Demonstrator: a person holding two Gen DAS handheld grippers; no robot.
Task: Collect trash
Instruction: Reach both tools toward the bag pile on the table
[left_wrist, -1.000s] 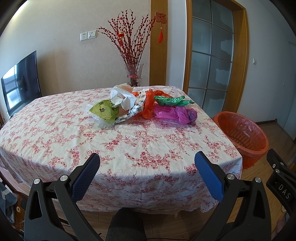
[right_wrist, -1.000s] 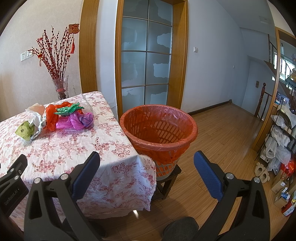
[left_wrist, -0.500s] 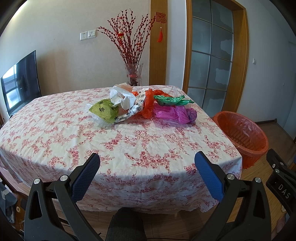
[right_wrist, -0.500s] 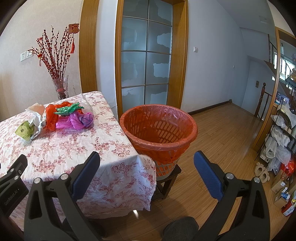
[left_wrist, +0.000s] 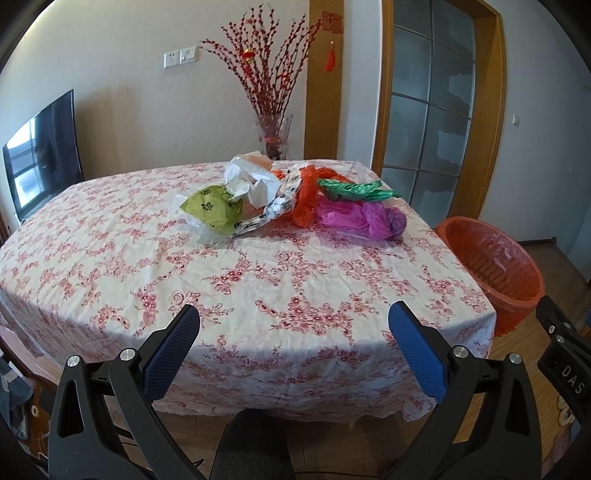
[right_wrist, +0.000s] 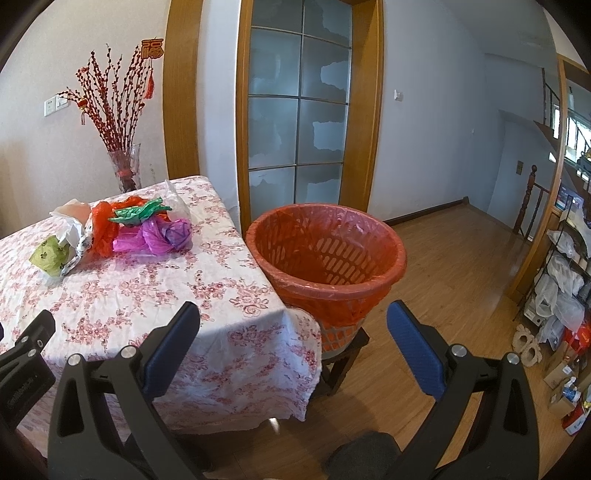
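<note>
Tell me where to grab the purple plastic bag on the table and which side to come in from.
Grip the purple bag at its bunched, knotted end, the end nearest the bin. That puckered lump looks thick enough to pinch. Come from above on the near side, since the green bag drapes over its far edge. Both tongs, left and right, are open and empty.

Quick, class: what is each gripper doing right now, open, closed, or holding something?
Left gripper: open, holding nothing, short of the trash pile.
Right gripper: open, holding nothing, facing the orange bin.
</note>
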